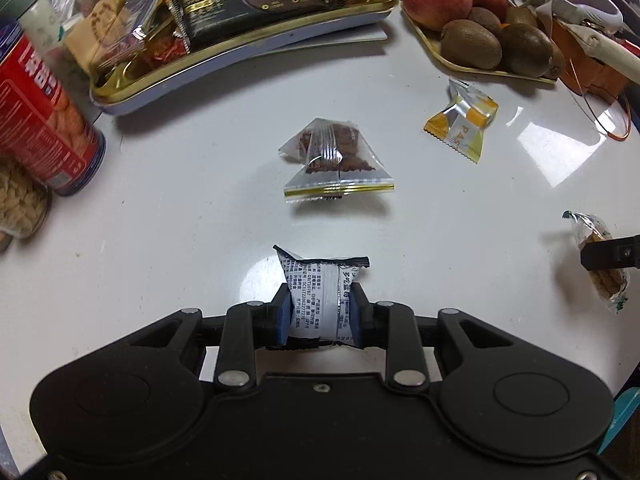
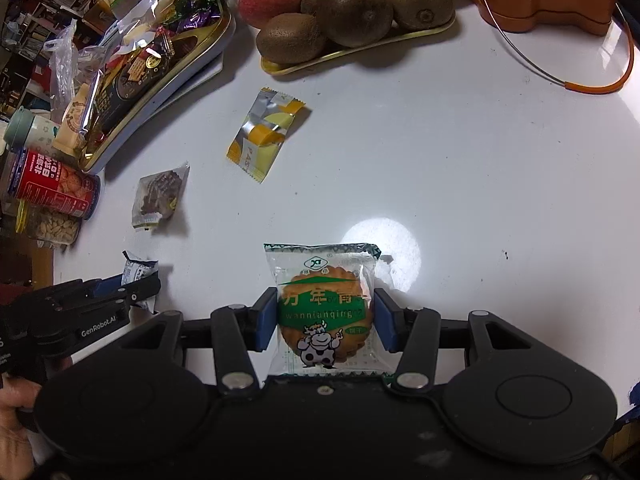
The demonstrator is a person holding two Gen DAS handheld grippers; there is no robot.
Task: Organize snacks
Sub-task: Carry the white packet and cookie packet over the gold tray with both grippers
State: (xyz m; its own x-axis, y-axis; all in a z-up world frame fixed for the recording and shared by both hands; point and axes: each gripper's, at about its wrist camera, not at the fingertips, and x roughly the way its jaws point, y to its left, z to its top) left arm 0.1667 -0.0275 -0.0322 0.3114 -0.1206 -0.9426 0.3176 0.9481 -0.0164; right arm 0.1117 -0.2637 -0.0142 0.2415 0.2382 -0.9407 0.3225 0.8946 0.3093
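Note:
My left gripper (image 1: 321, 314) is shut on a white snack packet with black print (image 1: 322, 300), held just above the white table. My right gripper (image 2: 326, 314) is shut on a clear and green biscuit packet (image 2: 324, 312) with a cartoon cow. The biscuit packet also shows at the right edge of the left wrist view (image 1: 604, 264). A clear packet of brown pieces (image 1: 334, 160) lies ahead of the left gripper, and a yellow and silver packet (image 1: 462, 120) lies to its right. The gold snack tray (image 1: 224, 60) holds several packets at the back left.
A fruit tray (image 2: 360, 50) with apples and kiwis stands at the back. A red biscuit can (image 1: 44, 120) and a jar of nuts (image 1: 20, 200) stand at the left. An orange box with a wire handle (image 2: 552, 4) is at the back right.

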